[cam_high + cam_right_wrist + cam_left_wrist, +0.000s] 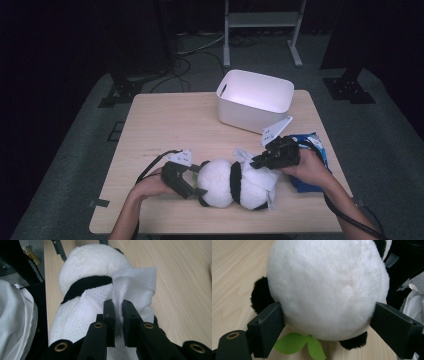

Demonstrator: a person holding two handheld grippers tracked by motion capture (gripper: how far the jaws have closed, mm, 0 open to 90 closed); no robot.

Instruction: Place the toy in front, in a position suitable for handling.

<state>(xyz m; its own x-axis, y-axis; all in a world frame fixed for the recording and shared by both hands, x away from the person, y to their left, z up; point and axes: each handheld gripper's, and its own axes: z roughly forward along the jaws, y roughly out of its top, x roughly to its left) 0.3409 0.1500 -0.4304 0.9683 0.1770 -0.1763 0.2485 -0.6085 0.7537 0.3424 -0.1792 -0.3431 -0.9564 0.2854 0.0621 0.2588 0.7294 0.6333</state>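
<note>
Panda toy (220, 182) lies before white bin (255, 100), beside blue pack (312, 165).

round black-and-white plush panda toy (227, 183): fluffy matt pile, short fuzzy nap. flat green felt leaf (298, 343) at its 6 o'clock, matt, smooth. white embossed paper towel (130, 287) over the body: waffle texture, matt, creased. left gripper (325, 327) and right gripper (118, 315): matt black plastic, brass-look inserts. pale wooden table (165, 120): smooth, fine grain, low sheen. white rectangular plastic bin (255, 100) at 12 o'clock: smooth, satin.
</note>
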